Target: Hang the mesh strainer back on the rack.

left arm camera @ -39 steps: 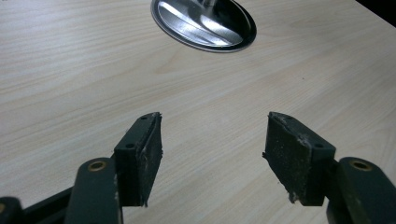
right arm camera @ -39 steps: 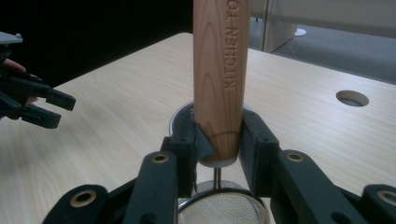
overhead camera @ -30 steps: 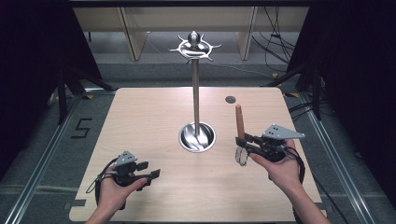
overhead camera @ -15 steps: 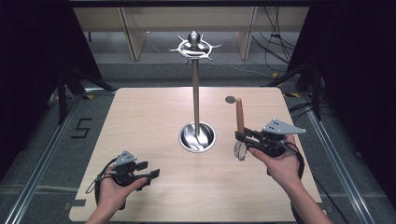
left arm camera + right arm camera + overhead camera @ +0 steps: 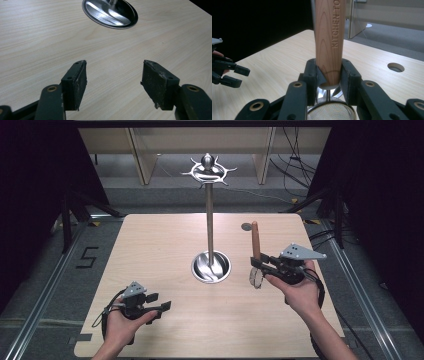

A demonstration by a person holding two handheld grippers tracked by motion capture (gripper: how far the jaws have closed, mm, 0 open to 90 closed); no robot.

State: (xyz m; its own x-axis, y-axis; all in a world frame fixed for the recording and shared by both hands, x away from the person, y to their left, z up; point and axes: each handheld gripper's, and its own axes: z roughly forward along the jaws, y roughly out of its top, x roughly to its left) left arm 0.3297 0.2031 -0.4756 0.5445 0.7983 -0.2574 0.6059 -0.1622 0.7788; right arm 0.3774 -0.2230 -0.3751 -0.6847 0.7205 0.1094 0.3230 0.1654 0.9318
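Wooden-handled strainer upright between right claw pads

One wooden surface, with one round hole cut through it near the far edge. One metal stand on it — a single pole rising from one shiny round base to one hooked crown. One strainer, with one wooden handle and one mesh bowl. Two hand-held grippers — a left hand-held gripper and a right hand-held gripper — each with two black jaws and one grey three-cornered plate. Two hands.
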